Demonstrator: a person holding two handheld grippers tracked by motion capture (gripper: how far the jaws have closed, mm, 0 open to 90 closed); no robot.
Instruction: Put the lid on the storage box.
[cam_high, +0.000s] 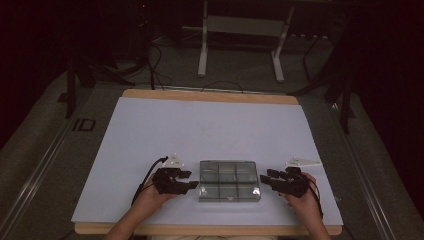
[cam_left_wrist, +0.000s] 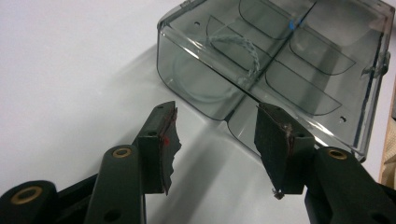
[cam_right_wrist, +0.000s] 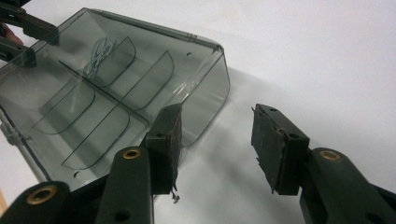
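Note:
A smoky clear plastic box (cam_high: 229, 180) with several compartments and a shut lid lies on the white table sheet near the front edge. A pale braided cord loop (cam_left_wrist: 238, 46) lies in one compartment; it also shows through the lid as a cord loop (cam_right_wrist: 100, 49) in the right gripper view. My left gripper (cam_high: 189, 180) stands just left of the box, jaws apart, pointing at its end wall. Its pads (cam_left_wrist: 166, 140) are bare, and the box (cam_left_wrist: 280, 60) lies just past them. My right gripper (cam_high: 266, 178) stands at the box's right end, open, with nothing between its pads (cam_right_wrist: 275, 144). The box (cam_right_wrist: 107, 88) lies beside its left jaw.
The white sheet (cam_high: 210, 125) covers a wooden table whose edge (cam_high: 210, 230) runs along the front. Beyond the far edge stand a white frame's legs (cam_high: 202, 50) and loose cables (cam_high: 155, 70) on a dark floor. The left gripper's jaws (cam_right_wrist: 28, 32) show past the box.

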